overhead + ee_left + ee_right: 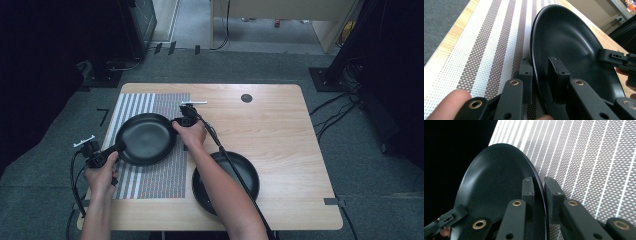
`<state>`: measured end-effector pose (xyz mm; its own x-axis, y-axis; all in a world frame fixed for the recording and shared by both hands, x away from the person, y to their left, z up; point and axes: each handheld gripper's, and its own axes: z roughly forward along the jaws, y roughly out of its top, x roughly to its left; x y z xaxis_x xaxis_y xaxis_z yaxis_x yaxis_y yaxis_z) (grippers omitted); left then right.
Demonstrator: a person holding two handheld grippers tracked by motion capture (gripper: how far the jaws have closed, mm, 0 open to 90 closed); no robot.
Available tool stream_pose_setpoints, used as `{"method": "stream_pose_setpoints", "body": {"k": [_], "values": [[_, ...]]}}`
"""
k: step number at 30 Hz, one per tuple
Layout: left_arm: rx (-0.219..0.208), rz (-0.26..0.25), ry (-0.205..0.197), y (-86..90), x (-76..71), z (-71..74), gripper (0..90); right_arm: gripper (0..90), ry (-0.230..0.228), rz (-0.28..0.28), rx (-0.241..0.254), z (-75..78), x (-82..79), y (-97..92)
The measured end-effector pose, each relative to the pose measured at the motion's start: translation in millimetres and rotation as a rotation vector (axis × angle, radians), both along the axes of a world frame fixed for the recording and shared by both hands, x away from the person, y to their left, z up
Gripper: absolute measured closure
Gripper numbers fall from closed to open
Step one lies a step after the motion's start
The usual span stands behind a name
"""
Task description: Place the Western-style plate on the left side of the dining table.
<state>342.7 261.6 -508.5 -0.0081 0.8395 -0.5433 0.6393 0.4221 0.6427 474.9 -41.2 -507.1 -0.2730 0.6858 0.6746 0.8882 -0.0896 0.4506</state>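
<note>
A round black plate point(145, 139) hovers low over the striped placemat point(160, 177) on the left half of the wooden table. My left gripper point(111, 151) is shut on the plate's near-left rim. In the left gripper view its jaws point(540, 61) straddle the plate point(569, 42) edge. My right gripper point(181, 121) is shut on the far-right rim. The right gripper view shows that gripper point(539, 180) with one pad inside the plate point(494, 182) and the other outside, over the placemat point(586, 157).
A second black plate point(245, 175) lies on the bare wood point(280, 130) at the front right, partly under my right forearm. A small dark disc point(246, 98) sits near the table's far edge. Cables trail from both grippers.
</note>
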Motion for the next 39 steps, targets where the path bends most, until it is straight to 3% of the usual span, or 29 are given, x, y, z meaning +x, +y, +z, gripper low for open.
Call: {"method": "stream_pose_setpoints", "body": {"k": [7, 10, 14, 20, 24, 26, 27, 28, 29, 30, 33, 34, 39], "values": [[0.027, 0.01, 0.01, -4.5, 3.2, -2.3, 73.5, 78.3, 0.002, -0.013, 0.0, -4.9, 5.1, 0.8], [0.045, 0.015, 0.013, -9.4, 5.1, -3.6, 72.1, 77.4, -0.017, -0.05, 0.011, -4.9, 7.7, 1.0], [0.054, 0.018, 0.029, -10.8, 6.9, -6.3, 70.3, 78.4, -0.039, -0.046, -0.019, -5.5, 10.0, 3.2], [0.067, 0.016, 0.032, -12.5, 7.5, -7.5, 68.8, 79.3, -0.095, -0.052, -0.037, -10.4, 11.4, 6.4], [0.083, 0.006, 0.023, -13.1, 7.3, -7.7, 68.3, 79.0, -0.107, -0.044, -0.042, -10.1, 11.0, 6.1], [0.113, -0.006, 0.015, -16.0, 6.8, -7.1, 65.2, 77.3, -0.124, -0.033, -0.07, -8.2, 9.7, 6.7], [0.127, -0.008, 0.013, -17.6, 6.4, -6.6, 61.3, 72.2, -0.16, -0.029, -0.096, -2.3, 6.9, 8.0], [0.172, -0.02, 0.011, -21.8, 6.0, -5.2, 59.2, 69.9, -0.19, -0.027, -0.117, 1.6, 5.0, 9.0], [0.172, -0.02, 0.011, -21.8, 6.0, -5.2, 56.3, 69.9, -0.19, -0.027, -0.117, 1.6, 5.0, 9.0], [0.194, -0.026, 0.01, -24.9, 5.9, -4.3, 51.9, 66.7, -0.237, -0.039, -0.132, 11.0, 1.5, 8.8], [0.225, -0.03, 0.016, -29.2, 5.5, -2.7, 44.3, 63.0, -0.261, -0.051, -0.13, 17.5, -0.6, 6.2], [0.273, -0.029, 0.009, -32.3, 4.1, -0.1, 40.5, 56.1, -0.278, -0.052, -0.137, 23.4, -2.7, 2.1], [0.309, -0.025, -0.008, -35.3, -0.2, 8.6, 34.3, 49.4, -0.304, -0.058, -0.151, 33.2, -9.8, -15.1]]}}
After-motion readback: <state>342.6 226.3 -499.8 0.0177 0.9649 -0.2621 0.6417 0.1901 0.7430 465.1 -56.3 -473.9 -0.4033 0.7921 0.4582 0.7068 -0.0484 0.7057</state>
